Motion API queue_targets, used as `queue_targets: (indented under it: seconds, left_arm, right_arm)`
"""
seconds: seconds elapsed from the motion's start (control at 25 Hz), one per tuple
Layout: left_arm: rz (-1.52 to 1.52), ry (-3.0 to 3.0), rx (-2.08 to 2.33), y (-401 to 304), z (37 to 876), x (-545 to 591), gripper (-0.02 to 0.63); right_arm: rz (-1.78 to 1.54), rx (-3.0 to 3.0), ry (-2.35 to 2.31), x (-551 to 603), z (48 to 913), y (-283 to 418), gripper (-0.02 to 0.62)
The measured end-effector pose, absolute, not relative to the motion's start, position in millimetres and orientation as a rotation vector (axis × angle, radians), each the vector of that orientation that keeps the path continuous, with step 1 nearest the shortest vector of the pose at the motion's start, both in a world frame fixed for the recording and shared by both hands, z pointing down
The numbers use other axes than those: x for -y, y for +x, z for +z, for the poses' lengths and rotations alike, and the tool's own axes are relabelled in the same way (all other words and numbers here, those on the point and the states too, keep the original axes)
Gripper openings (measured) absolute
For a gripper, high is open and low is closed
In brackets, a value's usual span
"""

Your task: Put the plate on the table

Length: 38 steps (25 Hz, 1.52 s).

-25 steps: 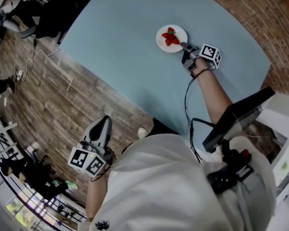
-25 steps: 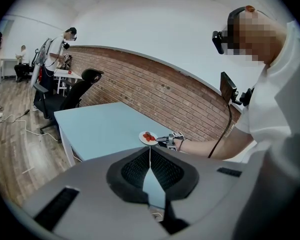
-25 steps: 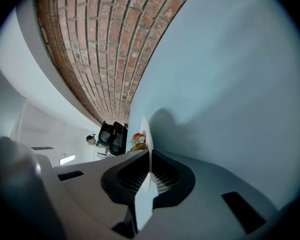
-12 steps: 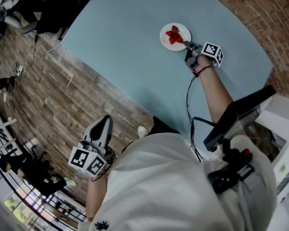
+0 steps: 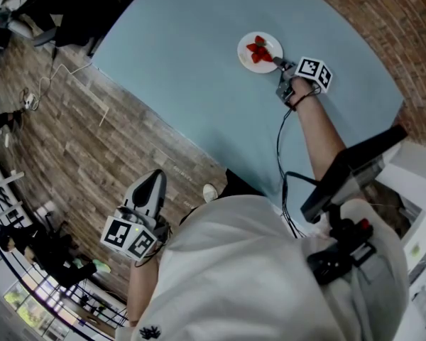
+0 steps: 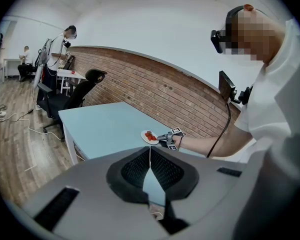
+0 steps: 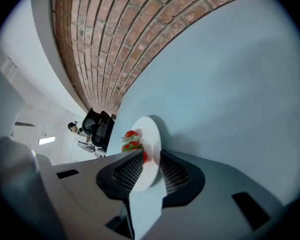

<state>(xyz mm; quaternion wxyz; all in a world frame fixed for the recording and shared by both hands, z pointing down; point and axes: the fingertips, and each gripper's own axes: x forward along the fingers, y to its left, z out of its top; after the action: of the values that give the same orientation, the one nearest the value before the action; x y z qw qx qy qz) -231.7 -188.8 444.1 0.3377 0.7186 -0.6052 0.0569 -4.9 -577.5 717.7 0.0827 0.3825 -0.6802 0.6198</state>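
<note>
We have the right tongs (image 5: 277,63) clamped on the rim of the white plate (image 5: 249,60). It carries strawberries (image 5: 258,50) over the far part of the blue bench (image 5: 192,69); whether it touches the bench we cannot tell. Our left tongs (image 5: 153,178), jaws together and empty, hang well off the bench's near edge.

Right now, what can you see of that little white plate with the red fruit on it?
The plate is small, round and white, smooth like ceramic or plastic. A few red strawberries with green tops lie near its middle. The right gripper is shut on its near rim, one jaw on each face. It is over the light-blue table, towards the brick wall, and casts a shadow there. Whether its base touches the tabletop cannot be told.
</note>
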Motion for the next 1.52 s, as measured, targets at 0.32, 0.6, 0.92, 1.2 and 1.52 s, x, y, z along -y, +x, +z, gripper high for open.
queue_targets:
  seconds: [0.32,0.6,0.92,1.2,1.52]
  left_arm:
    - [0.137,1.886,1.576,-236,441,183,0.008]
    - [0.122,1.923,1.556,-234,440,175,0.008]
    - [0.084,2.014,1.515,-230,433,146,0.008]
    - [0.046,2.1,1.472,-232,428,105,0.008]
    - [0.025,2.171,1.411,-218,423,44,0.008]
  right_arm:
    - [1.697,2.052,1.22,579,708,6,0.097]
    - [1.623,2.112,1.222,565,688,12,0.097]
    - [1.439,2.263,1.193,506,630,17,0.096]
    - [1.241,2.408,1.098,402,573,5,0.008]
    - [0.892,2.535,0.911,264,517,-23,0.008]
